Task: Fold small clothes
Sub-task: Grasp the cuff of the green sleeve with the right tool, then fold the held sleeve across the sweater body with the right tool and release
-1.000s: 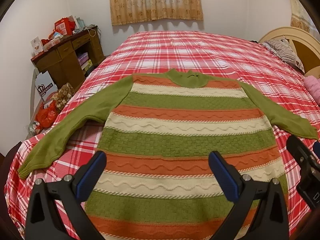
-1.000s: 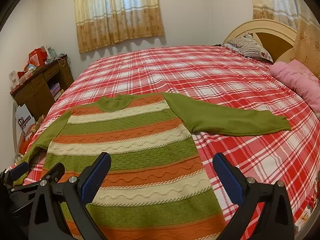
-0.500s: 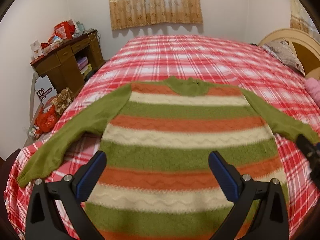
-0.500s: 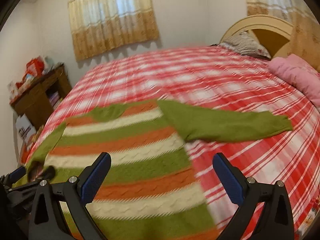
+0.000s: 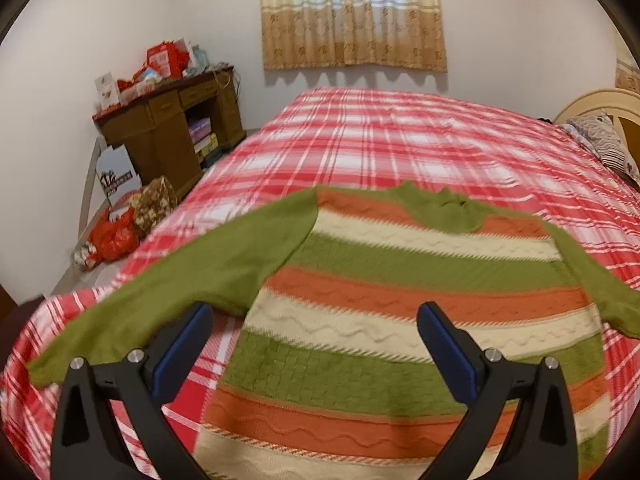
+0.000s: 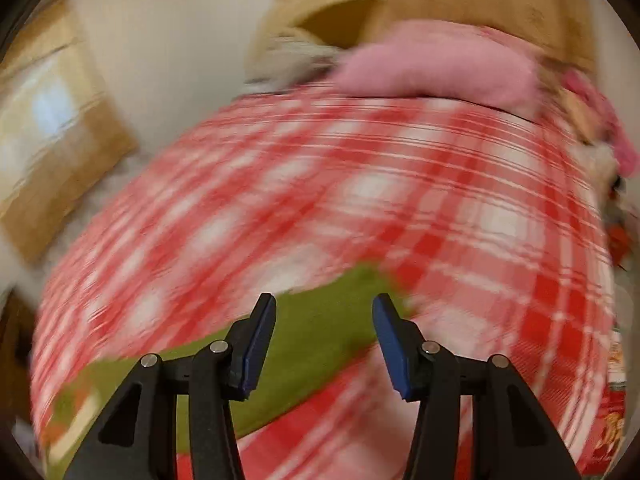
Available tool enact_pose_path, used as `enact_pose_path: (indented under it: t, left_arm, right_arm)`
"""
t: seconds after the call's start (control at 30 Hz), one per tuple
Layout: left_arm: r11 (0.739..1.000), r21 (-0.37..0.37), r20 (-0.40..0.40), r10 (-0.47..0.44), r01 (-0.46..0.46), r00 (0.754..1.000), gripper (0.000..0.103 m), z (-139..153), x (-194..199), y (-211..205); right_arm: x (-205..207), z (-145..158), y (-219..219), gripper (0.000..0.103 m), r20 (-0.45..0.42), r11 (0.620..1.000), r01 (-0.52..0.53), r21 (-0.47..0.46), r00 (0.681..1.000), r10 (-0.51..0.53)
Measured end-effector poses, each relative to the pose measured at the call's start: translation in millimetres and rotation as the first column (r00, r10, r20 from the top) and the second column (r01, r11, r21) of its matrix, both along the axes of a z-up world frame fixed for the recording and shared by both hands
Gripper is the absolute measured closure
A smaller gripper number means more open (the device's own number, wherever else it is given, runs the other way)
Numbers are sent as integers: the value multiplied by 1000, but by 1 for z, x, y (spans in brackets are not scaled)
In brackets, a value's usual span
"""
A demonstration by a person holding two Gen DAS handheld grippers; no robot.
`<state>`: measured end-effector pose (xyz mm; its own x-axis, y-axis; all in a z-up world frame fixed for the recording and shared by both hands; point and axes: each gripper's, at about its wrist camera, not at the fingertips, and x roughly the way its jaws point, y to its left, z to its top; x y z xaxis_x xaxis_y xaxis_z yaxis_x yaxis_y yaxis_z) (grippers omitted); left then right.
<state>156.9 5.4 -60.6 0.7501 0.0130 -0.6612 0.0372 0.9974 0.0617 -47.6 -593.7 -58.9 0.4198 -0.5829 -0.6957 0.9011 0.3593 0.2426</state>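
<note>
Striped knit sweater [image 5: 400, 320] lies flat on plaid bedspread [image 5: 400, 140]; cluttered wooden desk [image 5: 168, 120] beside bed; left gripper [image 5: 316, 344] wide, empty; right gripper [image 6: 324, 340] half-open, jaws just narrowing, above green sleeve [image 6: 312, 344], gripping nothing; pink pillow [image 6: 432, 64] beyond.

Right wrist view badly motion-blurred: plaid bedspread [image 6: 360, 200] smeared, green sleeve [image 6: 320, 340] without clear outline. In the left wrist view, sweater [image 5: 400, 320] hem cut off by bottom edge; desk clutter [image 5: 160, 64] too small to identify.
</note>
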Motion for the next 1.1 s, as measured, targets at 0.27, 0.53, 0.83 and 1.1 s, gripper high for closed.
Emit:
enact_pose_path:
  t: [0.27,0.53,0.83,1.1]
  left_arm:
    - [998,43,-73,47,-44,996,0,-44,5,-4]
    - [998,57,-81,0,5,997,0,-58,-1,-12]
    - [999,-24,-87,-27,25,996,0,-60,-2,-2]
    - [999,-17,-85,-43,41,995,0,-47,-18,6]
  right_arm:
    - [9,-46,-28,51,-113,999,-1,47,994,7]
    - [36,-46,-12,94,-269,987,-156,-22,952,145]
    - [38,31,36,95,6,966,-256,-47,967,256]
    - [110,103,170,95,153,835,-538,-118,820,551]
